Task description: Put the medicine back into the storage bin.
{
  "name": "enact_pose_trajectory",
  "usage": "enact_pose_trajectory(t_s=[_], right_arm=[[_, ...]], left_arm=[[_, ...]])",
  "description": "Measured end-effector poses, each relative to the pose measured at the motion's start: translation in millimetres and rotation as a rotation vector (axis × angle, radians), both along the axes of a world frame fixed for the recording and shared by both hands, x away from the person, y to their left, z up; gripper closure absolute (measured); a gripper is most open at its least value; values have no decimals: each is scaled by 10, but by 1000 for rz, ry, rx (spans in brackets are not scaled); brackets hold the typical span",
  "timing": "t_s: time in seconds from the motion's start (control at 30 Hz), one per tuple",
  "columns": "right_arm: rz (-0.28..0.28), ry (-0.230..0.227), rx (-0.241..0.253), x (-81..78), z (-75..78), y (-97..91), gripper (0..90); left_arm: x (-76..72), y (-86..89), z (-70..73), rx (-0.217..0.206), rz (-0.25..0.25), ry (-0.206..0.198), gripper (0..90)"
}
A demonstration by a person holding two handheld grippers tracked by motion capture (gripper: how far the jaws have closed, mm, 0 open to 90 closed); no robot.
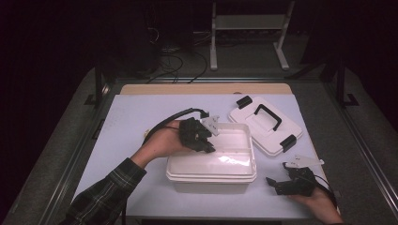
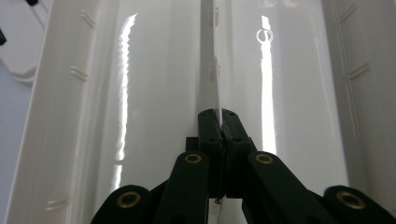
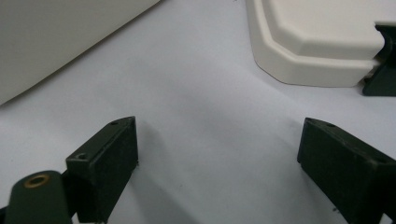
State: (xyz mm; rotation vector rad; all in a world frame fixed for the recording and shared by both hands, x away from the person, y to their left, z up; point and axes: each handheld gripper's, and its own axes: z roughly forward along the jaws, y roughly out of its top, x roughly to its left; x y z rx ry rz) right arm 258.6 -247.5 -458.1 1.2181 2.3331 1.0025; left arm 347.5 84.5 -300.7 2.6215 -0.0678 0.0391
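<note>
Gripping a thin white divider [image 2: 215, 70] inside the open white plastic box [image 1: 211, 174], the left tongs [image 1: 208, 146] are clamped shut on its top edge; left gripper view shows both black jaws pressed together w/ the divider's edge pinched between them. Divider stands upright, running down the middle of the box interior, glossy compartments on either side.

Box sits near the front-centre of the light surface [image 1: 136, 112], slightly right of middle. Left hand [image 1: 162, 140] comes in over the box's left rim, cable looping back behind it.

Right tongs [image 1: 272, 183] are wide open, nothing between them, resting low over the surface at front right, just beside the box's right front corner but apart from it. Right hand [image 1: 319, 201] holds them near the surface's front edge. Right gripper view: jaws spread, bare surface between, box wall at upper left, lid corner at upper right.

Lid [image 1: 265, 124], white w/ black handle and black latches, lies flat behind-right of the box, close to its back right corner; touching or not, can't tell.
</note>
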Motion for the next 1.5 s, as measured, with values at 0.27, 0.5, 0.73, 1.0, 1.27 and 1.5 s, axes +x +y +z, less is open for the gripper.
enact_pose_trajectory(t_s=[0.27,0.5,0.73,1.0,1.27,1.5], right_arm=[[1,0,0,0,0,0,116],[1,0,0,0,0,0,116],[2,-3,-1,2,-2,0,116],[0,-3,-2,1,-2,2,116],[0,-4,-2,0,-3,3,117],[1,-4,-4,0,-3,2,117]], left_arm=[[21,154,232,-52,41,-10,890],[25,349,372,-68,79,-17,889],[6,644,432,-61,134,-33,889],[-60,1080,498,-56,213,-51,889],[-162,1624,500,-75,331,-46,889],[-276,2000,467,-74,411,-48,889]])
